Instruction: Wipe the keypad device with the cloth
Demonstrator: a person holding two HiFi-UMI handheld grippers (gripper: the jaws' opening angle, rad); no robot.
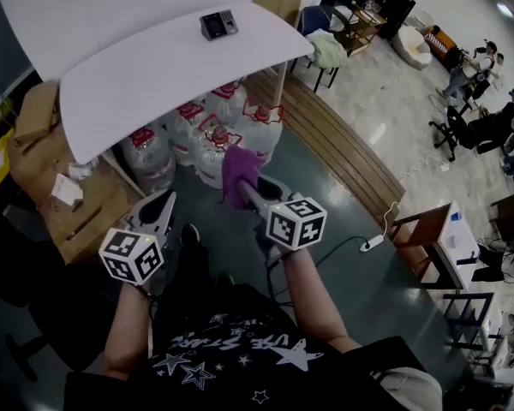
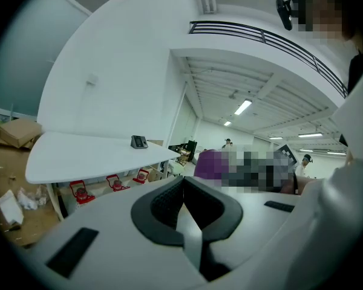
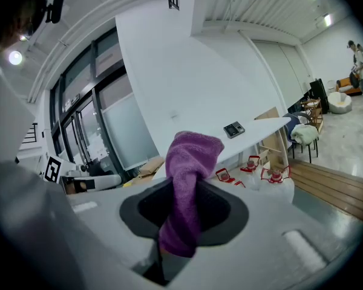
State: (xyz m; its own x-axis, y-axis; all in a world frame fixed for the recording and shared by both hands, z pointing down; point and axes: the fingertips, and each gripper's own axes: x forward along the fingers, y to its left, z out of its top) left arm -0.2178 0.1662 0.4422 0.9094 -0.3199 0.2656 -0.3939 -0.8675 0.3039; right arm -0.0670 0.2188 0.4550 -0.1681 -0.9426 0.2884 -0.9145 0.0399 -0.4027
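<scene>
Both grippers sit close in front of your torso, forearms tucked low, jaws pointing forward at the table.

Left gripper [image 2: 183, 185]: jaws together, nothing between them. It sits low on your left side and plays no part in the reach, as I read it.

Right gripper [image 3: 184, 189]: jaws clamped on the purple cloth [image 3: 190, 162]. The cloth stands up out of the jaws as a bunched fold, and its free end leads the way forward. In the head view this gripper sits a bit further forward than the left one.

Beyond the cloth are the water jugs [image 1: 227, 127], parked under the near edge of the white table [image 1: 146, 75]. You stand back from that edge, so both grippers are over the floor.

The keypad device [image 1: 218, 25] is well apart from both grippers. It's on the far part of the tabletop, toward its right end. It lies straight ahead and up from the cloth: a little right of the cloth tip in the right gripper view, left of the jaws in the left gripper view. So it falls between the two lines of aim. Its long axis looks to run across your view, side to side.

The right gripper is nearer and already loaded. I'd say the move needs a step in plus a long forward reach over the jugs.
</scene>
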